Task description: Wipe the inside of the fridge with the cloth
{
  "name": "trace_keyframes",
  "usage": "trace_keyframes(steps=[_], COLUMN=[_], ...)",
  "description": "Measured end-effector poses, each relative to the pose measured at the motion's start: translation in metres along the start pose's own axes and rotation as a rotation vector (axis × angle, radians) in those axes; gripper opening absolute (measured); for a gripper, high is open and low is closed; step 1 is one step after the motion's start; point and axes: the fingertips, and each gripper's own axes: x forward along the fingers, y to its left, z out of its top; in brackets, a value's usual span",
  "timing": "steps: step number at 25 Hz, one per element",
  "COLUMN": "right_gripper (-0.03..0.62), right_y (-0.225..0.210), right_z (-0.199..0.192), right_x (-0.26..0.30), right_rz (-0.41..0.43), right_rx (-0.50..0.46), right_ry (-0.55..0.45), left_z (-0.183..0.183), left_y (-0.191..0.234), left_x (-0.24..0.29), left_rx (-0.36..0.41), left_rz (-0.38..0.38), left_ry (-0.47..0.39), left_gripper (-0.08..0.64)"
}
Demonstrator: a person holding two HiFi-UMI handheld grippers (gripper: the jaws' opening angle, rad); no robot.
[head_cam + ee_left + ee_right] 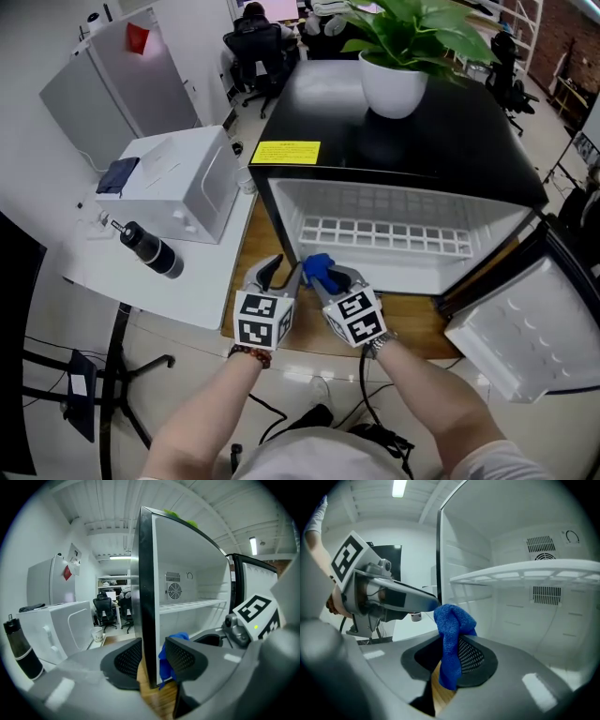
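Observation:
The black mini fridge point(412, 131) stands open on a wooden top, its white inside point(375, 208) crossed by a white wire shelf point(384, 234). My right gripper point(325, 277) is shut on a blue cloth point(317, 268) just in front of the fridge's lower left corner. In the right gripper view the cloth point(451, 634) hangs bunched between the jaws of the right gripper point(450, 660). My left gripper point(281, 270) is beside it, open and holding nothing. In the left gripper view the fridge's left wall edge point(146, 597) shows between the jaws of the left gripper point(152, 660), with the cloth point(165, 667) behind.
The fridge door point(525, 328) swings out at the right. A potted plant point(394, 80) sits on the fridge top. To the left, a white table point(178, 286) carries a white box-shaped appliance point(178, 183) and a black bottle point(150, 251). Office chairs stand behind.

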Motion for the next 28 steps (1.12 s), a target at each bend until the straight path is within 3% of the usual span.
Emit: trace_keyframes(steps=[28], right_gripper=[0.077], right_y=[-0.047], right_z=[0.001], right_x=[0.055], right_rz=[-0.169], right_rx=[0.026], right_ry=[-0.056], left_z=[-0.002], left_y=[0.002], left_x=[0.011], left_rx=[0.023], left_rz=[-0.003], left_ry=[-0.029], left_gripper=[0.146])
